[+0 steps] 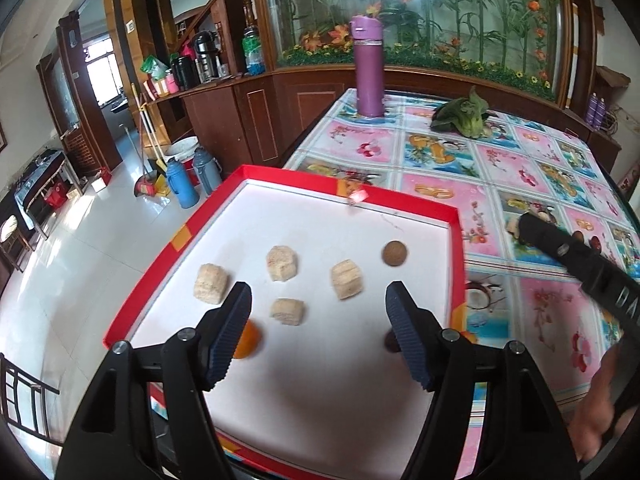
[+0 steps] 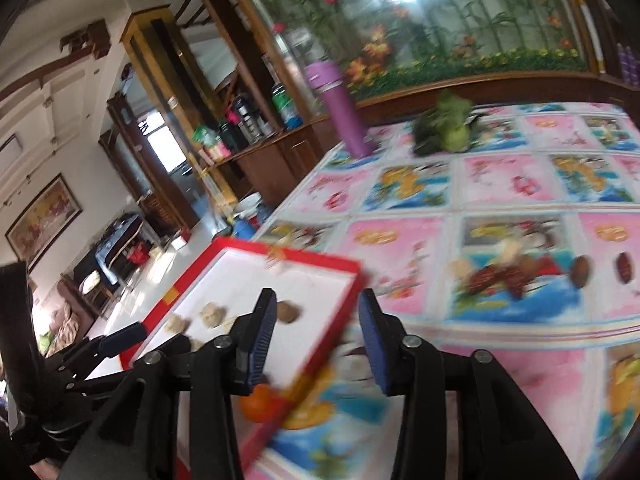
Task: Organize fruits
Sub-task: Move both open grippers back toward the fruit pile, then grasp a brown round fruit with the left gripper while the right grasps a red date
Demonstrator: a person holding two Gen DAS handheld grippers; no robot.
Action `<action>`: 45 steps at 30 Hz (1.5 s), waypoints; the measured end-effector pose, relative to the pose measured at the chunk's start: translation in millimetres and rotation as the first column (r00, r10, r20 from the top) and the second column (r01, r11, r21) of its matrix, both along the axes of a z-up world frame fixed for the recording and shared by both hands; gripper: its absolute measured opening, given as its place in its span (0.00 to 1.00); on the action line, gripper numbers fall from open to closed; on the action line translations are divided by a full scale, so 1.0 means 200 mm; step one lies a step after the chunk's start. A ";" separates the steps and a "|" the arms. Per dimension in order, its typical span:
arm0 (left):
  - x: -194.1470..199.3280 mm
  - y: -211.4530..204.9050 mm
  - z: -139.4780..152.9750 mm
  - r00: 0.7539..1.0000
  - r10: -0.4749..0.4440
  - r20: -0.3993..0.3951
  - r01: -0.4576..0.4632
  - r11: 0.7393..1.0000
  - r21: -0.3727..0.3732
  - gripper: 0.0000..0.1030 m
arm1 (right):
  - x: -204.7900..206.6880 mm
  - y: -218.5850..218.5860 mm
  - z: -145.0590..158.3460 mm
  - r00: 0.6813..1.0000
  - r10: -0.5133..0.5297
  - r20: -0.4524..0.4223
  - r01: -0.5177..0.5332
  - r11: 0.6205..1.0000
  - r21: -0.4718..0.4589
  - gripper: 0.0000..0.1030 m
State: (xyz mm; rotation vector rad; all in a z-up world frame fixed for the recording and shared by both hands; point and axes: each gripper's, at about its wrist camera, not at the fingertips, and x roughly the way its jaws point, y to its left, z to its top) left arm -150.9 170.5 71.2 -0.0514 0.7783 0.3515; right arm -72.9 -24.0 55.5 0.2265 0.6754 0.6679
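The red-rimmed tray (image 1: 456,216) already holds four pale fruit pieces (image 1: 282,263), a brown round fruit (image 1: 395,253), an orange fruit (image 1: 248,344) at the near edge and a dark fruit half hidden behind my left tool's finger. More fruit lies loose on the patterned bench (image 2: 500,184), well apart from the tray: a brown nut-like piece (image 2: 581,272), a dark red one (image 2: 624,267) just beside it, and a blurred reddish cluster (image 2: 496,276) nearer the tray. I judge the sorting to be partly done, with a fetch of the loose pieces in hand. My left tool (image 1: 318,304) hovers over the tray, jaws spread, gripping nothing; the pale pieces lie just ahead of and between its fingers. My right tool (image 2: 316,316) stands released and empty above the tray's right rim, the loose fruit ahead and to its right. The right view is motion-blurred. The next move calls for carrying the right tool out over one loose piece and lowering it squarely before closing.
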 end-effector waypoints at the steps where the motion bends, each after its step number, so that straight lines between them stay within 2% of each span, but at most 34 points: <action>1: 0.01 -0.03 0.00 1.000 -0.014 -0.003 0.014 1.000 -0.007 0.69 | 0.03 -0.09 0.00 0.999 -0.032 0.005 0.032 0.999 0.000 0.44; 5: 0.08 -0.17 0.02 0.996 -0.087 -0.013 0.087 0.995 -0.038 0.69 | 0.16 -0.48 0.01 0.982 -0.189 0.012 0.189 0.981 -0.049 0.44; 8: 0.18 -0.36 0.05 0.982 -0.188 -0.011 0.186 0.979 -0.088 0.69 | 0.26 -0.77 0.00 0.950 -0.310 0.026 0.311 0.942 -0.125 0.44; 11: 0.28 -0.54 0.06 0.960 -0.281 -0.012 0.277 0.952 -0.131 0.70 | 0.37 -0.93 -0.05 0.938 -0.346 -0.024 0.335 0.921 -0.198 0.45; 14: 0.40 -0.72 0.04 0.935 -0.355 -0.024 0.347 0.924 -0.161 0.70 | 0.44 -0.97 -0.09 0.944 -0.323 -0.062 0.304 0.929 -0.209 0.45; 17: 0.49 -0.86 0.00 0.922 -0.383 -0.062 0.369 0.915 -0.166 0.70 | 0.45 -0.95 -0.12 0.951 -0.297 -0.080 0.277 0.940 -0.198 0.43; 20: 0.54 -0.95 -0.04 0.920 -0.385 -0.077 0.370 0.916 -0.151 0.70 | 0.45 -0.94 -0.13 0.953 -0.285 -0.104 0.261 0.946 -0.194 0.40; 26: 0.66 -1.07 -0.09 0.913 -0.398 -0.087 0.388 0.915 -0.113 0.70 | 0.48 -0.92 -0.20 0.946 -0.291 -0.143 0.250 0.935 -0.251 0.34; 31: 0.77 -1.12 -0.15 0.905 -0.410 -0.114 0.398 0.910 -0.114 0.70 | 0.50 -0.93 -0.22 0.939 -0.300 -0.166 0.250 0.930 -0.268 0.32; 38: 0.85 -1.18 -0.21 0.888 -0.442 -0.126 0.431 0.896 -0.106 0.69 | 0.51 -0.93 -0.24 0.942 -0.302 -0.147 0.247 0.920 -0.304 0.15; 40: 0.87 -1.20 -0.23 0.877 -0.461 -0.133 0.449 0.886 -0.114 0.65 | 0.51 -0.93 -0.24 0.941 -0.309 -0.141 0.253 0.915 -0.315 0.10; 42: 0.87 -1.22 -0.23 0.869 -0.478 -0.126 0.471 0.878 -0.085 0.63 | 0.52 -0.95 -0.24 0.938 -0.309 -0.155 0.254 0.920 -0.299 0.09; 44: 0.87 -1.24 -0.24 0.861 -0.494 -0.119 0.487 0.869 -0.086 0.59 | 0.52 -0.95 -0.24 0.937 -0.311 -0.162 0.256 0.922 -0.290 0.09; 45: 0.88 -1.24 -0.24 0.856 -0.503 -0.117 0.495 0.864 -0.095 0.53 | 0.52 -0.95 -0.24 0.937 -0.312 -0.161 0.257 0.922 -0.291 0.09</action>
